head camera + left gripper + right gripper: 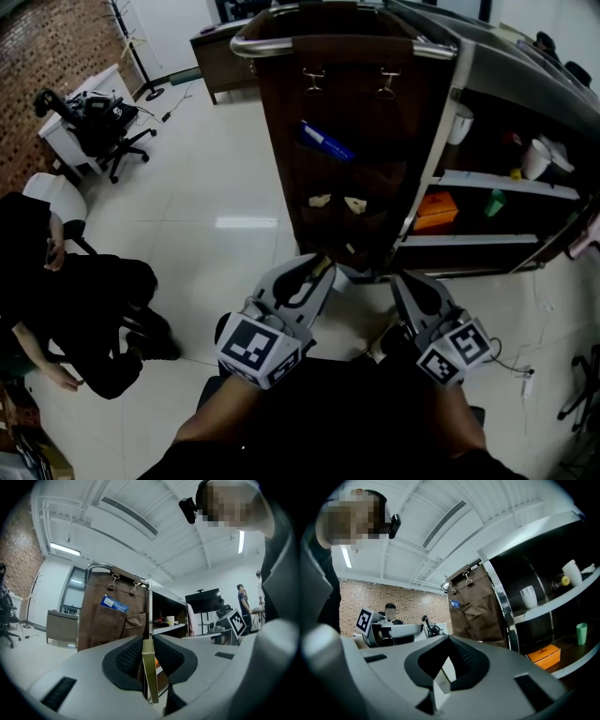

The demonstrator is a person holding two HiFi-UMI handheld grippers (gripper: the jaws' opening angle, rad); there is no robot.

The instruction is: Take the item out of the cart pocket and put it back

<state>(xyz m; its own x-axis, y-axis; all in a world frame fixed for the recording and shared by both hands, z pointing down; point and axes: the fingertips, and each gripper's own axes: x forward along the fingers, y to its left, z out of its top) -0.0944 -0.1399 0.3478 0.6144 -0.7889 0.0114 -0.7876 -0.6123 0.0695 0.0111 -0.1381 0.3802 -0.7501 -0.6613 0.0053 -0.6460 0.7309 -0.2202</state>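
- Head view: the left gripper (317,270) and the right gripper (403,283) hang low in front of the dark metal service cart (450,103). Both are below the pockets of the brown fabric pocket organiser (352,103) clipped to its end. A blue flat packet (325,141) juts from an upper pocket, and pale scraps (321,200) sit in lower ones.
- From here the left gripper's load is only a sliver at its tip, too small to name.
- Left gripper view: the left gripper (149,641) is clenched on a thin gold flat packet (149,674). It is held edge-on and upright, outside every pocket. The organiser (110,620) stands ahead, apart from it.
- To put the packet back well, I would raise it above the chosen pocket's lip and line its thin edge up with the opening. Then slide it down inside the cloth and let go only once it is seated, since soft fabric may fold shut.
- Right gripper view: the right gripper (448,644) grasps a small white box (442,681), tilted. The organiser (480,609) hangs ahead, right of centre.
- With the box in its grip this gripper is poorly placed to spread the pocket, so I judge it better held aside.
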